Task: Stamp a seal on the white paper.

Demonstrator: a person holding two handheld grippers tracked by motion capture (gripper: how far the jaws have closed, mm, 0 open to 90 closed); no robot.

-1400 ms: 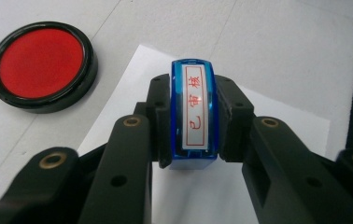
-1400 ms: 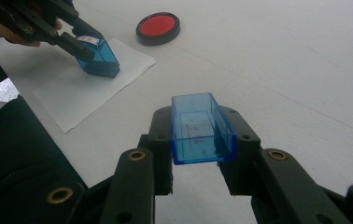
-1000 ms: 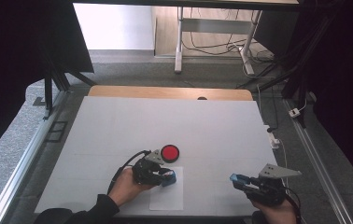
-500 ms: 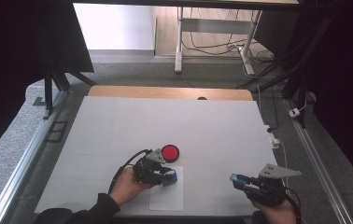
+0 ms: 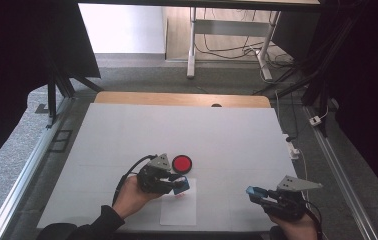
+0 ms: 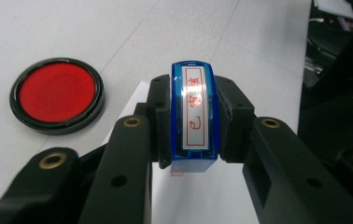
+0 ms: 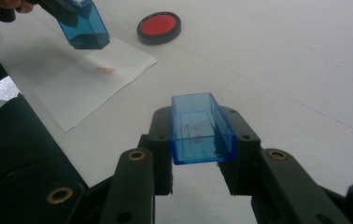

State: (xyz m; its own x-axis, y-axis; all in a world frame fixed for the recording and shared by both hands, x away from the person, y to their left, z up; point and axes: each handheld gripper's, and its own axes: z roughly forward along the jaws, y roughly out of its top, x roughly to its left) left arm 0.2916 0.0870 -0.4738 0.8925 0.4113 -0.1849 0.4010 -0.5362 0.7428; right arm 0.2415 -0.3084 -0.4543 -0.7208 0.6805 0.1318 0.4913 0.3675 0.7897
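You've got the left gripper (image 6: 194,140) clamped on the stamp (image 6: 194,119) above the paper (image 7: 93,81), red mark looks printed; right gripper (image 7: 202,154) grips the cap (image 7: 201,135), so recap next.

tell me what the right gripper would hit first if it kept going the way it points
Judging by the right gripper view, the right gripper, shut on the blue stamp cap, aims over bare white table. The way looks free; the red ink pad sits left of that line, though depth is unclear.
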